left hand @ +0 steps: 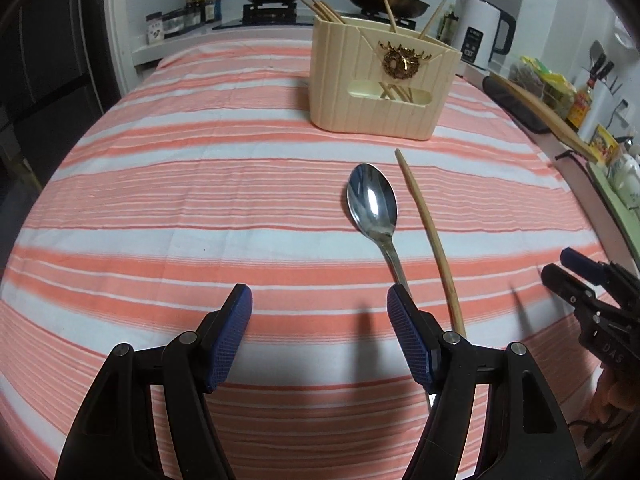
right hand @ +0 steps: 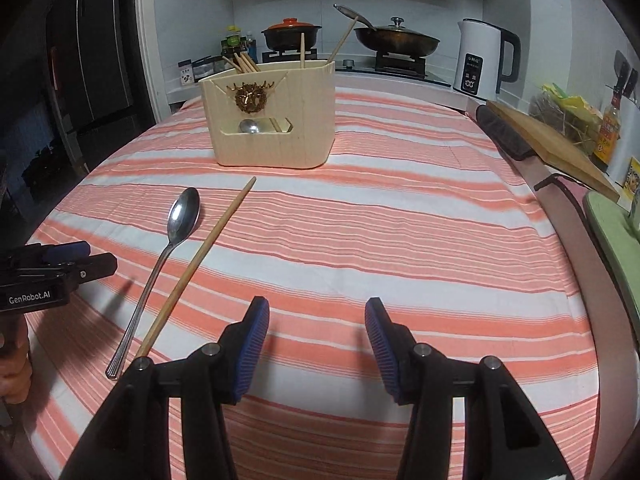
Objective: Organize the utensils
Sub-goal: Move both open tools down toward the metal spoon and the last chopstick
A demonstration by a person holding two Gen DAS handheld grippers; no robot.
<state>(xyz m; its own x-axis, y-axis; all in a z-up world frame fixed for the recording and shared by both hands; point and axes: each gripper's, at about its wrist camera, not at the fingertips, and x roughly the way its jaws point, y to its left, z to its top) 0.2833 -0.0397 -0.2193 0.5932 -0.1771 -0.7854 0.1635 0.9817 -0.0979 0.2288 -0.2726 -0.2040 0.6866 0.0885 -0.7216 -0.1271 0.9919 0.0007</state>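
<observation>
A metal spoon (left hand: 372,204) and a wooden chopstick (left hand: 432,236) lie side by side on the striped cloth, in front of a cream utensil holder (left hand: 380,80) that holds several chopsticks. My left gripper (left hand: 320,312) is open and empty, just short of the spoon's handle, its right finger over it. In the right wrist view the spoon (right hand: 182,216) and the chopstick (right hand: 204,256) lie to the left of my right gripper (right hand: 316,320), which is open and empty. The holder (right hand: 272,116) shows a spoon through its window.
The striped table (left hand: 160,200) ends at a counter on the right with a wooden board (right hand: 548,136), bottles and a white kettle (right hand: 480,56). A stove with a pot (right hand: 292,32) and a pan (right hand: 396,40) stands behind the table.
</observation>
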